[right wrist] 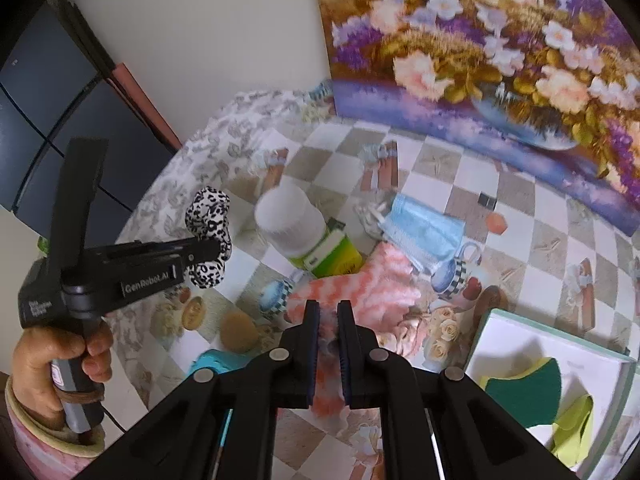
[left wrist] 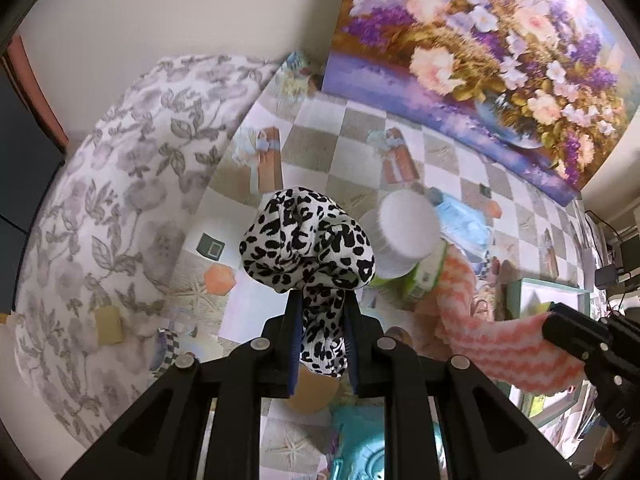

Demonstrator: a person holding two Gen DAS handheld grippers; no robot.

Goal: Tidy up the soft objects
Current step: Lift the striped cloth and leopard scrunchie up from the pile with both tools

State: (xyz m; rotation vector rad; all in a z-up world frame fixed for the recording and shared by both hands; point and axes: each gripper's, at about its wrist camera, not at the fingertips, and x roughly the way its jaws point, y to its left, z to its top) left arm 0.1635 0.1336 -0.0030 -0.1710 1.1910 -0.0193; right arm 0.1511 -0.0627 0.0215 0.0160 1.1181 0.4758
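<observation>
My left gripper [left wrist: 320,316] is shut on a black-and-white leopard-print scrunchie [left wrist: 308,246] and holds it above the table; both show in the right wrist view, gripper [right wrist: 216,246] and scrunchie [right wrist: 210,216]. My right gripper [right wrist: 328,316] is shut on a pink-and-white zigzag cloth [right wrist: 360,292], which trails down onto the table; the cloth also shows in the left wrist view [left wrist: 500,344] with the right gripper [left wrist: 560,324] on its end. A blue face mask [right wrist: 424,232] lies behind the cloth.
A white-capped bottle [right wrist: 290,216] lies on a green box [right wrist: 336,256] at mid-table. A white tray [right wrist: 496,344] with green pieces stands at the right. A teal item [right wrist: 212,362] lies near the front edge. A flower painting [right wrist: 480,40] leans at the back.
</observation>
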